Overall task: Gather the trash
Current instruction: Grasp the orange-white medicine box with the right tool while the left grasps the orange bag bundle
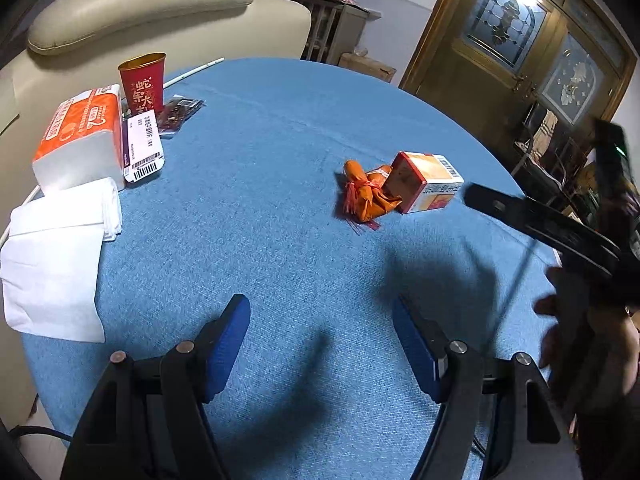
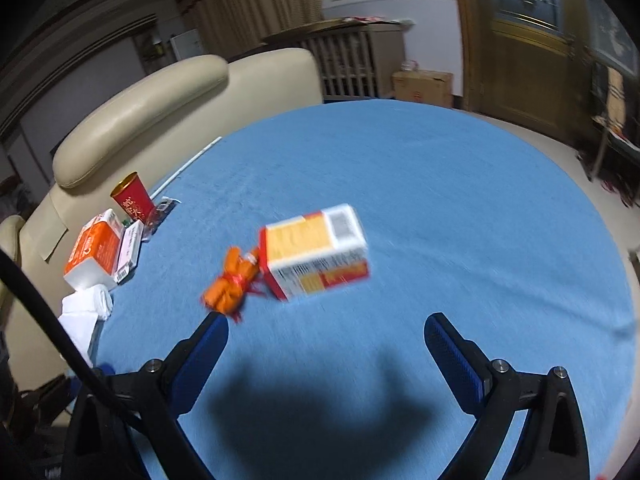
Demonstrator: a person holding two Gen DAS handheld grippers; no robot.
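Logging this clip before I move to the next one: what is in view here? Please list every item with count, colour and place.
table: one, blue cloth.
small box: one, red and yellow, mid-table.
orange wrapper: one, crumpled, touching the box.
paper cup: one, red, far left.
tissue pack: one, orange and white, left edge.
white tissues: loose pile, near left edge.
white packet: one, barcoded, beside the pack.
dark wrapper: one, by the cup.
sofa: one, cream, behind.
left gripper: blue fingers, open, empty.
right gripper: blue fingers, open, empty.
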